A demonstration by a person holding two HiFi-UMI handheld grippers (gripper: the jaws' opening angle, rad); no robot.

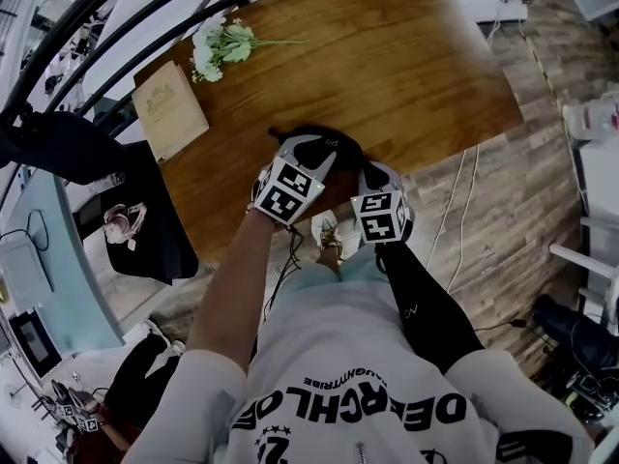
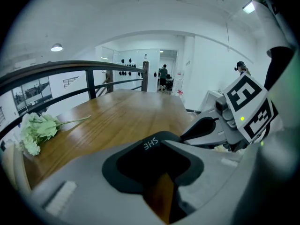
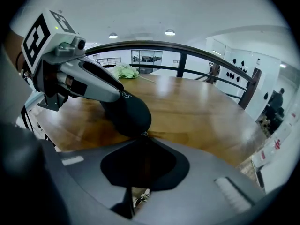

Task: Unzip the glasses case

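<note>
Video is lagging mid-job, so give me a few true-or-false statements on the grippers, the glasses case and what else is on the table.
1. The left gripper clamps the glasses case. True.
2. The right gripper stands wide open. False: its jaws are closed on the zip pull at the case's end.
3. The flowers lie on the table. True.
4. The book lies on top of the case. False: it lies apart, near the table's left edge.
</note>
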